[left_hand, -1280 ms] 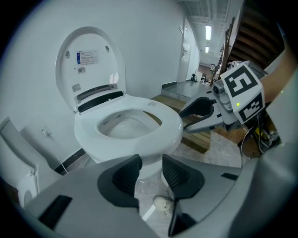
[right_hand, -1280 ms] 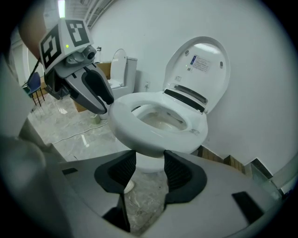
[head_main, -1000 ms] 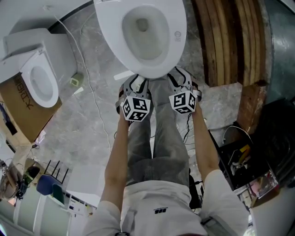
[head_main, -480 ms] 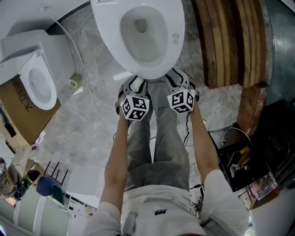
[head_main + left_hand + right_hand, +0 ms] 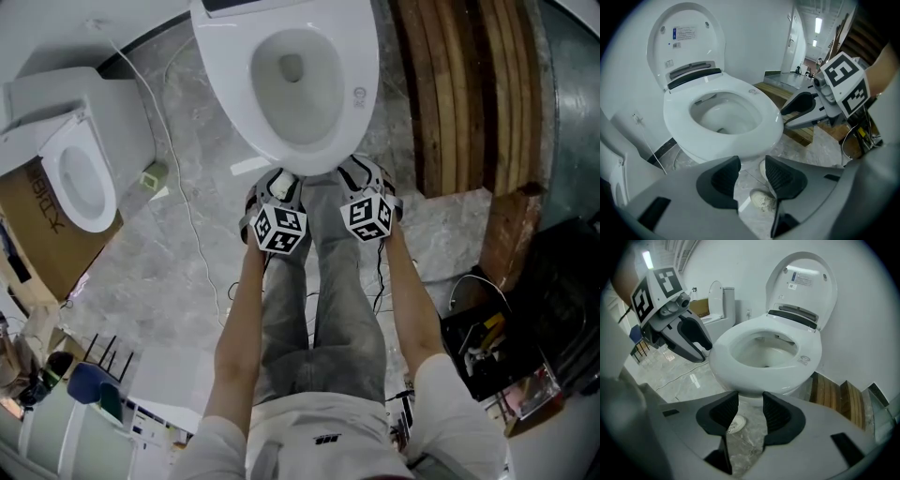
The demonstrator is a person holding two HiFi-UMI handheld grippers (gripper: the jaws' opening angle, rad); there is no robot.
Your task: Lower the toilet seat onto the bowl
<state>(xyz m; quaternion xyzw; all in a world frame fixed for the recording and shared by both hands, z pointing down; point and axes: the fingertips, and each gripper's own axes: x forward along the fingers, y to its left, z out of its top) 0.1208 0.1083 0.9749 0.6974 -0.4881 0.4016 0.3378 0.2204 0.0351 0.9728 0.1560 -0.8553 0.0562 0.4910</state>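
Observation:
The white toilet seat (image 5: 354, 66) lies flat on the bowl (image 5: 281, 150), and the lid (image 5: 686, 42) stands upright behind it. The seat (image 5: 757, 101) shows in the left gripper view, and the seat (image 5: 808, 350) and lid (image 5: 806, 280) in the right gripper view. My left gripper (image 5: 275, 184) and right gripper (image 5: 360, 174) hang side by side just short of the bowl's front rim, touching nothing. The left gripper (image 5: 753, 171) has its jaws a narrow gap apart and empty. The right gripper (image 5: 750, 406) stands the same way.
A second toilet (image 5: 80, 169) stands at the left beside a cardboard box (image 5: 33, 220). A thin cable (image 5: 187, 202) runs over the marble floor. Wooden planks (image 5: 459, 84) lie at the right, with a black crate of tools (image 5: 492, 328) nearer. The person's shoes (image 5: 286, 183) stand at the bowl's foot.
The head view has drifted a little, so the toilet and both grippers sit slightly lower in the picture. Seat, lid and jaws look the same.

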